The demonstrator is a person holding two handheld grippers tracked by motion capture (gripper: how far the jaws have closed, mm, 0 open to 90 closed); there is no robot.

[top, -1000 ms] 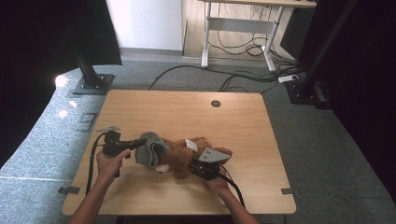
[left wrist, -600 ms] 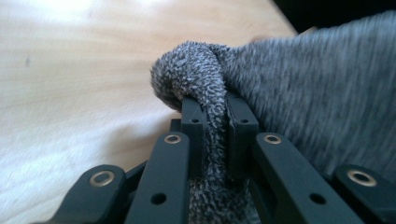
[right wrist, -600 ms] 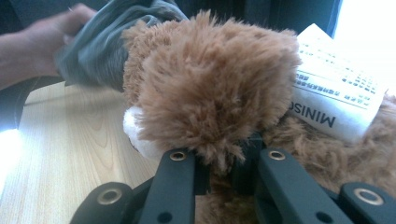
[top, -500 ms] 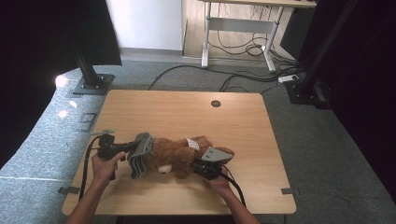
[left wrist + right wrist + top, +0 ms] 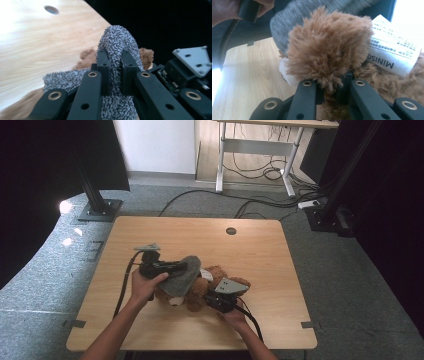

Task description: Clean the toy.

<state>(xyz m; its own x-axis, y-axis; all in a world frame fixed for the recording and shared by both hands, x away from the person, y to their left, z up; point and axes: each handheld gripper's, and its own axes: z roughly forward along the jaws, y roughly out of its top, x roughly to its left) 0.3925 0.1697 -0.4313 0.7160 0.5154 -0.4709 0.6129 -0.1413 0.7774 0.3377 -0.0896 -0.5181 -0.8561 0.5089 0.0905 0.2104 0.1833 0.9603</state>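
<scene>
Brown plush toy and grey knitted garment on the wooden worktop

The fluffy brown plush toy (image 5: 207, 287) lies on its side near the front middle of the light wooden worktop (image 5: 260, 250), a white printed label (image 5: 393, 53) sticking out of its fur. The speckled grey knitted garment (image 5: 182, 275) covers its left end, one fold lifted and pinched in the left hand-held gripper (image 5: 115, 66); the right hand-held gripper (image 5: 332, 88) clamps a tuft of brown fur.

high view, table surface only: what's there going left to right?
Left gripper → grey knitted cloth it clamps → brown plush toy → right gripper, gripping the toy's fur.
</scene>
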